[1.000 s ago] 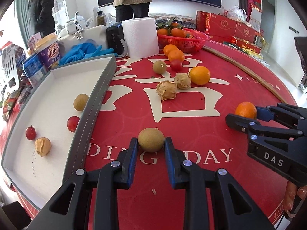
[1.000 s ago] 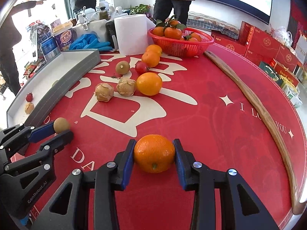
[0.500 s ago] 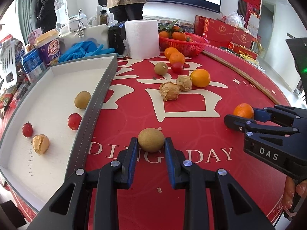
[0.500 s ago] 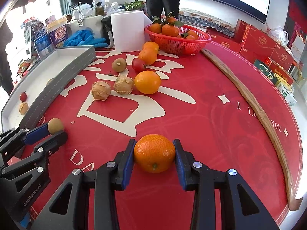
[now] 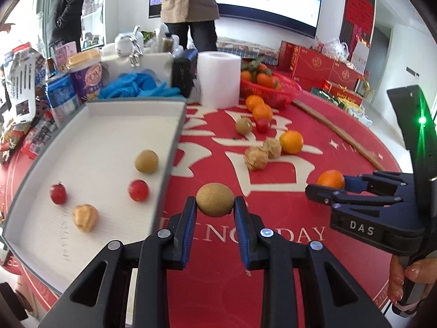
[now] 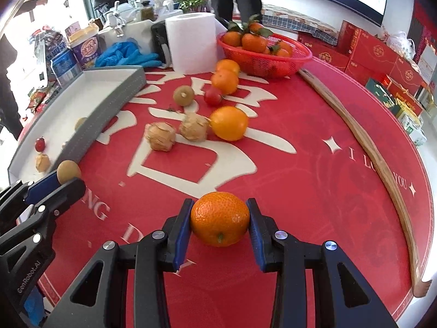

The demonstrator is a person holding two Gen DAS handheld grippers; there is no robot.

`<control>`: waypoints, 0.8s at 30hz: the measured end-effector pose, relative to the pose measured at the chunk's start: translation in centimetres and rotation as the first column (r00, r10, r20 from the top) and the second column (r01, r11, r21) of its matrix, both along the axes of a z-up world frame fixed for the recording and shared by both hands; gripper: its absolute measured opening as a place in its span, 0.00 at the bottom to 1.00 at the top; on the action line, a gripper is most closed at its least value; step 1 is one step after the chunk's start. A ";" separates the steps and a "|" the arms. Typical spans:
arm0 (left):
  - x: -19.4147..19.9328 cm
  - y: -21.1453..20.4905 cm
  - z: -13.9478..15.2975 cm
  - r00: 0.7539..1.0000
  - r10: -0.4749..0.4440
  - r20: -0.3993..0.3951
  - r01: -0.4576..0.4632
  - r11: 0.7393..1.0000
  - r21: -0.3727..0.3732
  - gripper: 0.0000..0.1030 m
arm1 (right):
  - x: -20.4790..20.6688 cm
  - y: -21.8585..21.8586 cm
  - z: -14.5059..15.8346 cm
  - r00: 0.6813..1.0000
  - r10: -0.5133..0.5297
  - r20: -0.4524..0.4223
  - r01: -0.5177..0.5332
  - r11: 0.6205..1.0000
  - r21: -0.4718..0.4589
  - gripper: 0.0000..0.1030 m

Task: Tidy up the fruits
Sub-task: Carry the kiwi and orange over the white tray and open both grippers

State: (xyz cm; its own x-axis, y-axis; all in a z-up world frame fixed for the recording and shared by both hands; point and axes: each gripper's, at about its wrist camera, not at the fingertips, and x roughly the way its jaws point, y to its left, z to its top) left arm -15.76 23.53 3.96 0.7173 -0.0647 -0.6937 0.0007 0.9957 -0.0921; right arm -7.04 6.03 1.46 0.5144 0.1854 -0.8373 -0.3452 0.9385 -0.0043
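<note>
My left gripper (image 5: 215, 205) is shut on a brown kiwi (image 5: 215, 199) and holds it above the red table, just right of the grey-rimmed white tray (image 5: 174, 136). The tray holds a kiwi (image 5: 146, 161), two red tomatoes (image 5: 138, 190) and a papery husk fruit (image 5: 85, 217). My right gripper (image 6: 220, 220) is shut on an orange tangerine (image 6: 220, 218), lifted over the table's front. Each gripper also shows in the other's view, the right (image 5: 327, 188) and the left (image 6: 67, 179).
Loose on the table: an orange (image 6: 229, 123), two husk fruits (image 6: 159, 136), a kiwi (image 6: 183, 95), a tomato (image 6: 213, 95), two tangerines (image 6: 224, 81). A red basket (image 6: 300, 57) of tangerines and a paper roll (image 6: 191, 41) stand behind. A wooden stick (image 6: 368, 147) lies right.
Both grippers have risen with their fruit. The left one has moved with the kiwi closer to the tray's edge.
</note>
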 end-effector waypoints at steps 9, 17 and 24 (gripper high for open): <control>0.0 4.2 2.8 0.994 0.076 0.072 -0.077 0.997 0.010 0.29 | 0.8 4.2 2.1 0.997 0.075 0.007 -0.075 0.997 0.035 0.38; 1.0 10.5 3.6 0.972 0.220 0.082 -0.222 0.975 0.012 0.29 | 1.9 9.1 3.8 0.986 0.168 0.011 -0.168 0.982 0.080 0.38; 2.3 14.1 1.4 0.951 0.309 0.014 -0.309 0.950 0.038 0.29 | 3.2 13.6 3.6 0.970 0.240 -0.035 -0.234 0.963 0.136 0.38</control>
State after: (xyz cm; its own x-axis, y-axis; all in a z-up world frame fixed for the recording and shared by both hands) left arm -13.47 37.65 5.34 0.7031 0.1884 -0.6857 -0.3070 0.9502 -0.0537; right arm -3.83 19.62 5.11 0.4001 0.4058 -0.8217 -0.5546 0.8210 0.1354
